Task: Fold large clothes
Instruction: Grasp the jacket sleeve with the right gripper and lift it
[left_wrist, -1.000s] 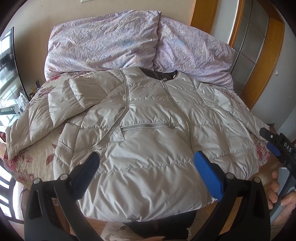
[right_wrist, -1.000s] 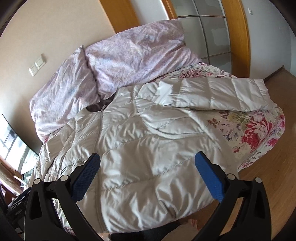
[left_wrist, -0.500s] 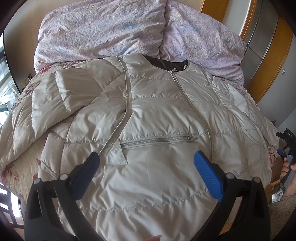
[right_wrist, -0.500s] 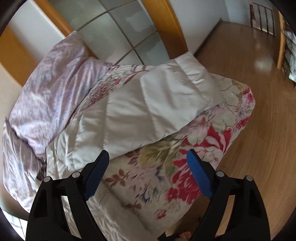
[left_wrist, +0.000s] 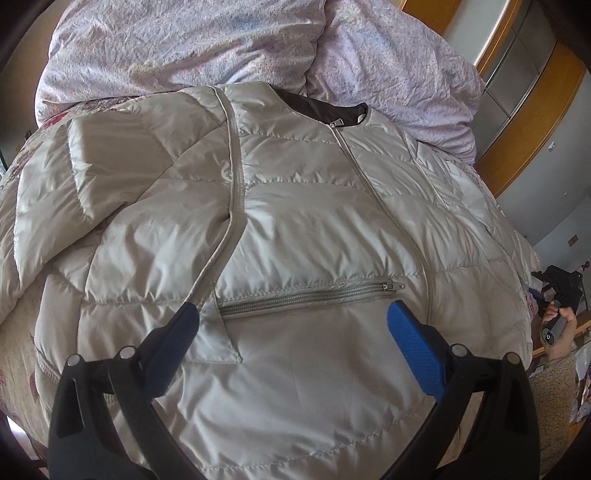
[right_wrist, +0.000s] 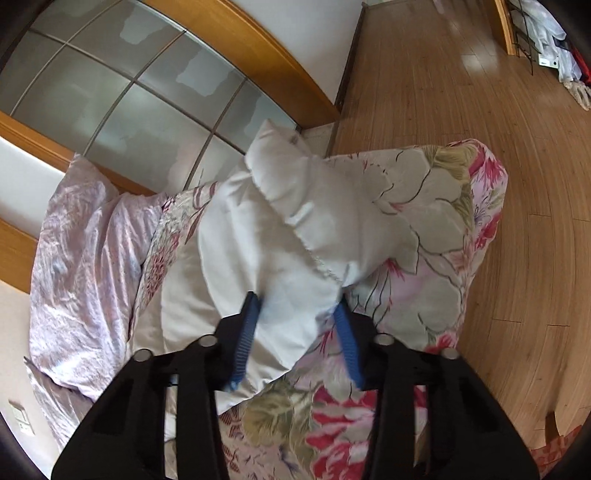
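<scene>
A pale grey quilted jacket (left_wrist: 295, 229) lies front up on the bed, zipped, with a dark collar lining at the far end. Its left sleeve (left_wrist: 110, 173) is folded in over the chest. My left gripper (left_wrist: 291, 321) hovers open just above the jacket front, its pads on either side of the pocket zipper (left_wrist: 306, 295). In the right wrist view, the other sleeve's cuff end (right_wrist: 295, 229) is bunched up between the blue pads of my right gripper (right_wrist: 297, 314). Its jaws are closing and pinch the fabic. A hand holds that gripper at the bed's right edge (left_wrist: 557, 291).
Lilac pillows (left_wrist: 221, 44) are heaped at the head of the bed. A floral bedcover (right_wrist: 424, 258) hangs over the bed's corner. Wooden floor (right_wrist: 480, 110) runs beside it, and a wood-framed glass sliding door (right_wrist: 129, 92) stands behind.
The left gripper moved in and lower over the jacket front. The right gripper swung to the outstretched sleeve at the bed's corner, rolled, and narrowed its jaws onto the cuff end.
</scene>
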